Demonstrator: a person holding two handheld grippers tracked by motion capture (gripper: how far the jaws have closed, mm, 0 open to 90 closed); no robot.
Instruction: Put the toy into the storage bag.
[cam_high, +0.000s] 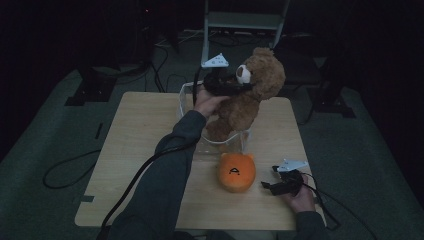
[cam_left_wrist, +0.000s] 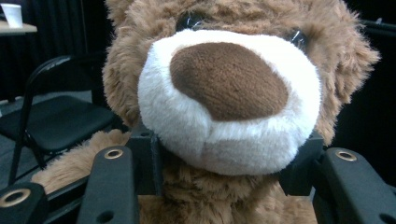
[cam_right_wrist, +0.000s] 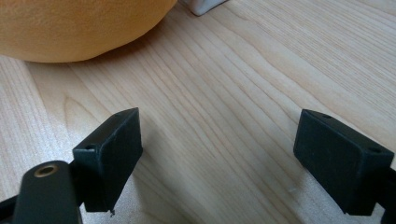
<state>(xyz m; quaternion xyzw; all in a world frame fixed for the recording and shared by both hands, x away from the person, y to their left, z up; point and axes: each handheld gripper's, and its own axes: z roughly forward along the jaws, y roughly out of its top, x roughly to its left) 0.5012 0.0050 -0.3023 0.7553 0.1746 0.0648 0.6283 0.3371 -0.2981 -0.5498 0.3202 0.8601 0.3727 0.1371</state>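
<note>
A brown teddy bear (cam_high: 255, 85) hangs upright with its feet down inside a clear plastic box (cam_high: 187, 92) at the table's far middle. My left gripper (cam_high: 240, 86) is shut on the bear's neck, just under the white snout (cam_left_wrist: 229, 93), with a pad (cam_left_wrist: 147, 158) pressing into the fur on each side. An orange round plush (cam_high: 236, 171) with a black face mark lies on the table in front of the box. My right gripper (cam_high: 266, 186) rests low on the wood to the right of it, open, with bare tabletop between its pads (cam_right_wrist: 114, 149); the orange plush (cam_right_wrist: 70, 28) lies just beyond them.
The light wooden table (cam_high: 140, 130) stands on a dark floor with cables (cam_high: 65, 170) trailing at the left. A grey metal frame (cam_high: 245, 20) stands behind the table. Behind the bear are a black folding chair (cam_left_wrist: 60, 112) and a white cup (cam_left_wrist: 11, 14).
</note>
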